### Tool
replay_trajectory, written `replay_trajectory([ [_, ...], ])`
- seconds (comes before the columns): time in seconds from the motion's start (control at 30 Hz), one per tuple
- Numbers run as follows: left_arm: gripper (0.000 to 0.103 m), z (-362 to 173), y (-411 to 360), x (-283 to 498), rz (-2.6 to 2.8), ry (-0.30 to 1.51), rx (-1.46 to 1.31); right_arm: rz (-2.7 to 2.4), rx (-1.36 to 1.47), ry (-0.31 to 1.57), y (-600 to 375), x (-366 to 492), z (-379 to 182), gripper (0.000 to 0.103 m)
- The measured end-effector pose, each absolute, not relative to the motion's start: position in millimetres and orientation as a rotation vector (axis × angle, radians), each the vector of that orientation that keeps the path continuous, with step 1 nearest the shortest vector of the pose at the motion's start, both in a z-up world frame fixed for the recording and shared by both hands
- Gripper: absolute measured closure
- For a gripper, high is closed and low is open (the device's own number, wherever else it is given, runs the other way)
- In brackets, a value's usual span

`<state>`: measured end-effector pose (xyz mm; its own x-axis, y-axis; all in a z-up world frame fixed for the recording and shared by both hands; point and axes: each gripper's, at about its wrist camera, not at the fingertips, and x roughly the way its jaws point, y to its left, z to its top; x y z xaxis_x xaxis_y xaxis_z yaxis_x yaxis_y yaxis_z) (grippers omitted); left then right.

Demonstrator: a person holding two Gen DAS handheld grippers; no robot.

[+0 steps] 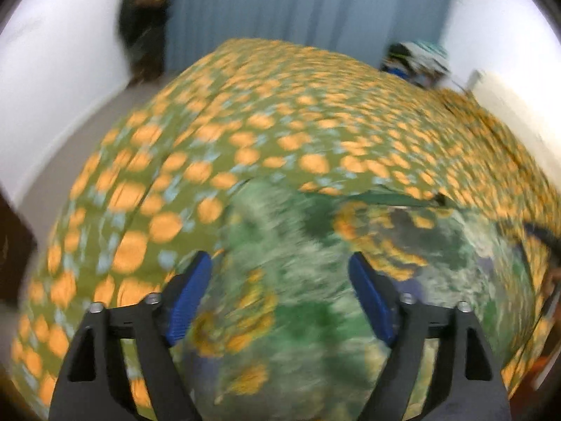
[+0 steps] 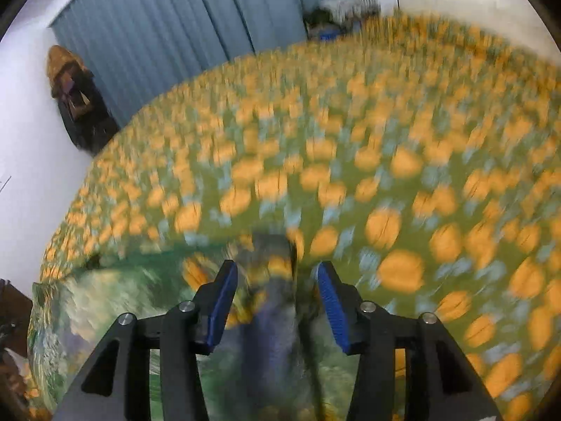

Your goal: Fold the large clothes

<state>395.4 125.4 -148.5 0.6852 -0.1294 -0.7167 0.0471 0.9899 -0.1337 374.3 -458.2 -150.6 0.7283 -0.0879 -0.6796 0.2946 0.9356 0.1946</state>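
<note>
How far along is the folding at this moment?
Done: the green patterned garment lies on the orange-dotted bedspread, apparently already folded, though blur hides the layers. In hand: nothing; the left gripper and right gripper are both open above it. Left: any further folds, which cannot be judged here.

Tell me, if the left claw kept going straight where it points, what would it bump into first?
Most likely the green patterned garment lying on the orange-spotted bedspread. The open left claw aims down at it, though blur makes depth uncertain.

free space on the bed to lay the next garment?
Free: orange-dotted green bedspread, from the blue curtain side to the green floral garment. Crowded: near edge under the garment; far corner, blurred clothes pile.
</note>
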Motion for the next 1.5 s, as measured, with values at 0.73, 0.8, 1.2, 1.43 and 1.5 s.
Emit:
replay_trajectory([
  [0.73, 0.003, -253.5, 148.9, 494.6, 0.04, 0.966, -0.306, -0.04, 0.434, 0.788, -452.8, 377.9, -244.5, 0.048],
  [0.8, 0.003, -254.0, 147.2, 495.4, 0.045, 0.96, -0.298, -0.037, 0.439, 0.782, -453.1, 377.6, -244.5, 0.048],
  [1.2, 0.001, -253.9, 144.6, 493.5, 0.07, 0.944, -0.263, -0.068, 0.391, 0.79, -446.2, 382.6, -246.1, 0.048],
  [1.43, 0.001, -255.2, 145.2, 494.7, 0.064, 0.948, -0.275, -0.078, 0.378, 0.796, -445.3, 383.5, -245.8, 0.048],
  [1.5, 0.001, -255.5, 145.9, 495.0, 0.063, 0.948, -0.277, -0.079, 0.377, 0.798, -445.3, 383.7, -245.7, 0.048],
])
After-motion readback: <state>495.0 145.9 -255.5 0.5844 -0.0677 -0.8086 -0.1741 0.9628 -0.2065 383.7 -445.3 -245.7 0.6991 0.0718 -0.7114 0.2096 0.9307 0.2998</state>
